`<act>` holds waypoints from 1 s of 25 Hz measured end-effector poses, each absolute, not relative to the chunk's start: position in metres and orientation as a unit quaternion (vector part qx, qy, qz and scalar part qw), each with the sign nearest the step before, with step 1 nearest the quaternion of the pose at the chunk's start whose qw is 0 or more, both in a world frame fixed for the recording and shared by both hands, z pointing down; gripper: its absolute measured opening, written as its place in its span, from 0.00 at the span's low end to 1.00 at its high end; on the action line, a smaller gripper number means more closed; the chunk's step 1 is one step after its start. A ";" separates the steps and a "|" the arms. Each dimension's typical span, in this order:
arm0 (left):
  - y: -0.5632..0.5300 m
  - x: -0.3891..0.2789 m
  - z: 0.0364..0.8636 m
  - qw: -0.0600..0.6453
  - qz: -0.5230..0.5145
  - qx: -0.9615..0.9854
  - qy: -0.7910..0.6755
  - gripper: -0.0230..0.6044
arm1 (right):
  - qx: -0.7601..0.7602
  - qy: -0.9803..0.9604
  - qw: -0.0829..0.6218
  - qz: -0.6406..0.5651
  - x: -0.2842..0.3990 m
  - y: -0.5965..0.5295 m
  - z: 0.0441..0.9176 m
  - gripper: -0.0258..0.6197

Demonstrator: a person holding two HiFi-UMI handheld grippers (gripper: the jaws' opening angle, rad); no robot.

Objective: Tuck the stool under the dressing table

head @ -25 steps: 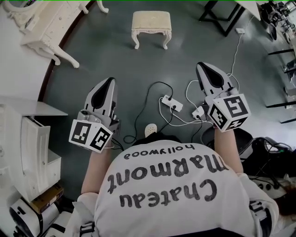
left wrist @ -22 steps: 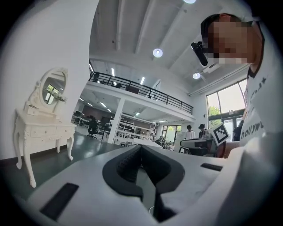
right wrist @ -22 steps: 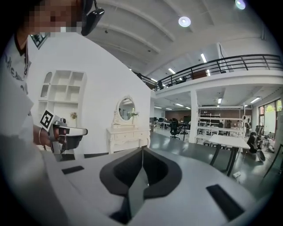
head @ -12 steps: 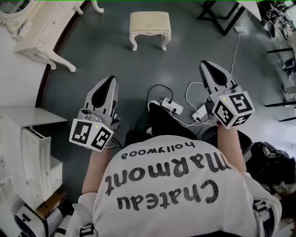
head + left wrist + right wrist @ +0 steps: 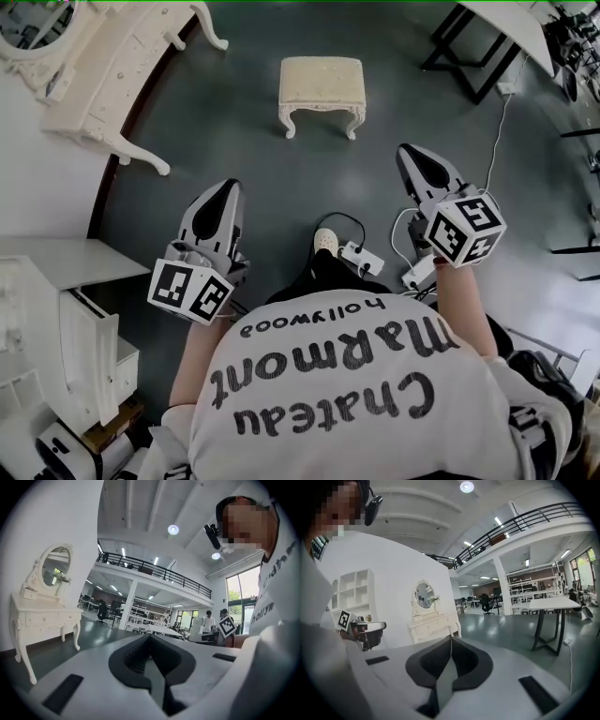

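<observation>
The cream stool point(image 5: 322, 86) with a padded top and curved legs stands on the grey floor, out in the open ahead of me. The white dressing table point(image 5: 94, 66) is at the upper left by the wall; its oval mirror shows in the left gripper view, above the dressing table point(image 5: 42, 620), and the right gripper view shows the dressing table point(image 5: 431, 623) too. My left gripper point(image 5: 228, 187) and right gripper point(image 5: 410, 152) are held in the air short of the stool, one on each side. Both are shut with nothing between their jaws.
A white power strip point(image 5: 361, 258) with looped cables lies on the floor at the person's feet. A white shelf unit point(image 5: 66, 309) stands at the left. A black-legged table point(image 5: 487, 37) is at the upper right, also in the right gripper view as the same black-legged table point(image 5: 546, 606).
The person has stepped forward, so the stool and dressing table are nearer and the cables now lie at the feet. Both grippers came along, still shut.
</observation>
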State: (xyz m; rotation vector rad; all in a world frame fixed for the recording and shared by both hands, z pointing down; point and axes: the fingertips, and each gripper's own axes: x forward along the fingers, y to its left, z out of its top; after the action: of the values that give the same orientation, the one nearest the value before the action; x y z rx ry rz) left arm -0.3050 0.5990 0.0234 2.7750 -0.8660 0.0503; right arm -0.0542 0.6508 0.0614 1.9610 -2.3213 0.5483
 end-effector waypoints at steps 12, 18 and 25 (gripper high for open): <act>0.465 -0.238 0.046 0.144 0.023 0.937 -0.318 0.07 | 0.605 -0.770 0.064 0.191 0.012 0.502 0.073 0.08; 0.440 -0.220 0.069 0.167 0.035 0.934 -0.313 0.07 | 0.585 -0.777 0.092 0.214 0.010 0.474 0.101 0.08; 0.409 -0.193 0.088 0.181 0.059 0.940 -0.284 0.07 | 0.588 -0.759 0.097 0.262 0.021 0.456 0.139 0.08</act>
State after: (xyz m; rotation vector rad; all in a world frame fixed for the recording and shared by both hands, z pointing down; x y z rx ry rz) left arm -0.1929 0.4091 0.0882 2.6537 -0.8027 0.1669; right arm 0.0212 0.4560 0.1393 1.7410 -2.2468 0.7770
